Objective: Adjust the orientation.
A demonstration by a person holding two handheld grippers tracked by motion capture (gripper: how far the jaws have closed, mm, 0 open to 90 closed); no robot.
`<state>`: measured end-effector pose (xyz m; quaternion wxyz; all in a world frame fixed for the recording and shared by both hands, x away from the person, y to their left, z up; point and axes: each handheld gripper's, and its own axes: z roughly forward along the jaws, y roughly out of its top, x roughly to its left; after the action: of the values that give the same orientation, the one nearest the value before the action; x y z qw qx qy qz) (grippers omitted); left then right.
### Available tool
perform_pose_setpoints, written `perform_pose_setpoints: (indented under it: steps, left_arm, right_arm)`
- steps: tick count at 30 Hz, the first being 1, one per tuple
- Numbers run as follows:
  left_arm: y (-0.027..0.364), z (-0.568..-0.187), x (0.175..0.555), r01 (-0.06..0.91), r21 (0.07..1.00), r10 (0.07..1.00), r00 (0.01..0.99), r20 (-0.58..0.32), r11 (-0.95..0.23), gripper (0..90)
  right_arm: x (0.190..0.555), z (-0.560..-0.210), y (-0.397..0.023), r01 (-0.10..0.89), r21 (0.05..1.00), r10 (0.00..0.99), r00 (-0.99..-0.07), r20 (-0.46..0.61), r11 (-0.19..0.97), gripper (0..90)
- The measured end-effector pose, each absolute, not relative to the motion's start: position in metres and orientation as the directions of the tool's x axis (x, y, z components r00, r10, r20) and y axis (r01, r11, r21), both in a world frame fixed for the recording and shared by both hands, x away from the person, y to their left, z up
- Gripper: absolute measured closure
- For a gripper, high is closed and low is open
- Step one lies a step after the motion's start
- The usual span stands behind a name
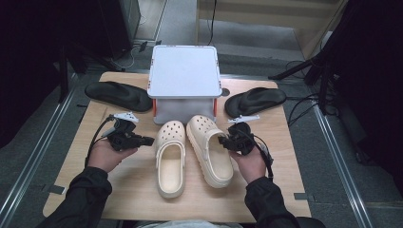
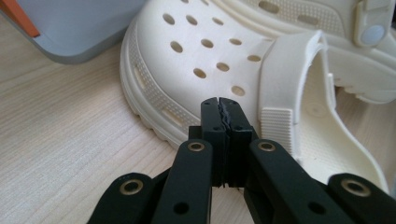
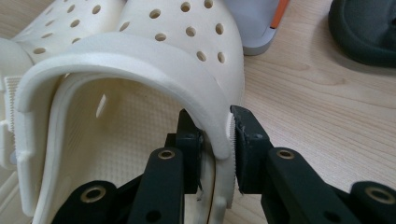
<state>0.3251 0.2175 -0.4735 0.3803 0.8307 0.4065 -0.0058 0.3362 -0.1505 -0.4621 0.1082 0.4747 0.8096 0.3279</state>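
Right tool (image 3: 217, 135) clamped on right clog (image 1: 209, 149) side wall, long axis toward white box (image 1: 184, 71); left tool (image 2: 226, 112) together, empty, beside left clog (image 2: 201, 70).

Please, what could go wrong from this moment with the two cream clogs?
1. The right gripper pinches only the thin side wall of the right clog; it may slip or tilt if lifted.
2. The left gripper is shut on nothing beside the left clog, so that shoe could stay behind.
3. The clogs touch; moving one may drag the other.

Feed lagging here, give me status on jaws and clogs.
Left gripper shut empty beside left clog. Right gripper clamped on right clog sidewall. Grey stand just ahead.
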Motion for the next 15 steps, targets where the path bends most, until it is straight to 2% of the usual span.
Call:
perform_pose_setpoints:
  steps: [15]
  left_arm:
    - [0.202, -0.487, 0.329, 0.681, 0.587, 0.657, 0.688, -0.309, -0.438, 90.0]
  right_arm:
    - [0.334, -0.470, -0.134, 0.699, 0.615, 0.861, -0.505, 0.065, 0.364, 74.0]
